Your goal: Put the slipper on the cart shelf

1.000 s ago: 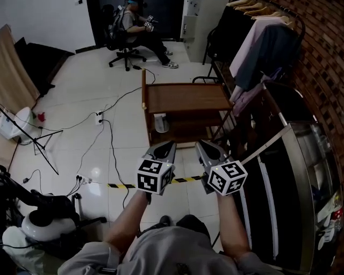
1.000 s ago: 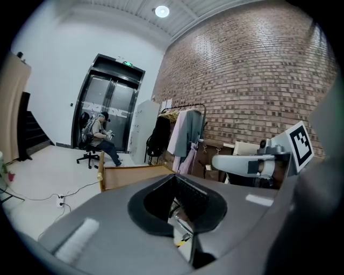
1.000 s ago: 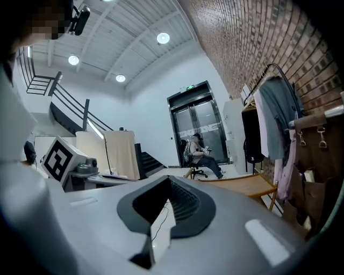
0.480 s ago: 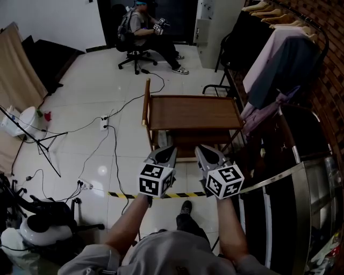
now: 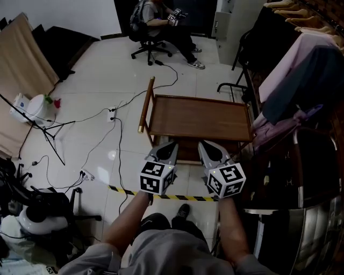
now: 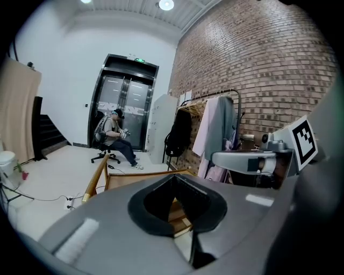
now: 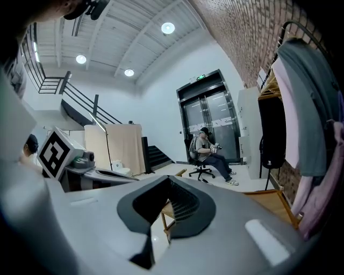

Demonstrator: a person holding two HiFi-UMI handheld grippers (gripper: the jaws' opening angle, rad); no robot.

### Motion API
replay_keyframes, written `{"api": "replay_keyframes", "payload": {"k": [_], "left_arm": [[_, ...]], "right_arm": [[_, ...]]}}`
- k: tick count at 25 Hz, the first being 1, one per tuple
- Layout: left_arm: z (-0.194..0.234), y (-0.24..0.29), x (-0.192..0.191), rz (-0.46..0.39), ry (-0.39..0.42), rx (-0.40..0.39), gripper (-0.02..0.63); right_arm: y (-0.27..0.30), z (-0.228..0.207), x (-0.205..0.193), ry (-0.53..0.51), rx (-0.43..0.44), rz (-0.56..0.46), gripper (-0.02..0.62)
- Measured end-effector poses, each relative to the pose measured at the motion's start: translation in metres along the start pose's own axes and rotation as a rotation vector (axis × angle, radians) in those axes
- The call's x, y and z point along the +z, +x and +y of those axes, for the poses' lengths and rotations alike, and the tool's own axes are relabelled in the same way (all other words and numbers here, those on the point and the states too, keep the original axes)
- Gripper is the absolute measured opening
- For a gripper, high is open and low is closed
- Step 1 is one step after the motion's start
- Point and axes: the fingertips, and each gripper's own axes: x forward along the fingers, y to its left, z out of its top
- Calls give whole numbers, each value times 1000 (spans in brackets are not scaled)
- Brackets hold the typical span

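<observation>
Locating the slipper is not possible from any view: nothing sits between either pair of jaws, and in the head view the two grippers cover much of the cart's lower shelf.

The cart is wooden, with a bare top and a rail handle on its left side, and stands on the pale tiled floor just ahead of the person.

The left gripper is closed and empty. The right gripper is likewise closed on nothing. Both are held side by side, level, aimed at the cart's near edge.

A yellow-and-black floor tape runs under the grippers. Cables trail to the cart's left. Hanging garments are to its right. A seated person is well beyond it.
</observation>
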Motion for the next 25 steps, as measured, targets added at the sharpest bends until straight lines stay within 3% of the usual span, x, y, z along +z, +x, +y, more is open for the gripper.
{"api": "replay_keyframes", "payload": {"k": [7, 12, 19, 25], "left_arm": [[37, 50, -37, 45, -24, 52, 8], [62, 88, -94, 93, -43, 32, 8], [103, 143, -188, 170, -96, 82, 8], [141, 184, -259, 192, -94, 137, 21]], "right_arm": [[35, -31, -39, 38, 5, 33, 0], [59, -43, -87, 70, -5, 55, 0], [93, -60, -164, 94, -12, 109, 0], [118, -67, -232, 105, 8, 120, 0]]}}
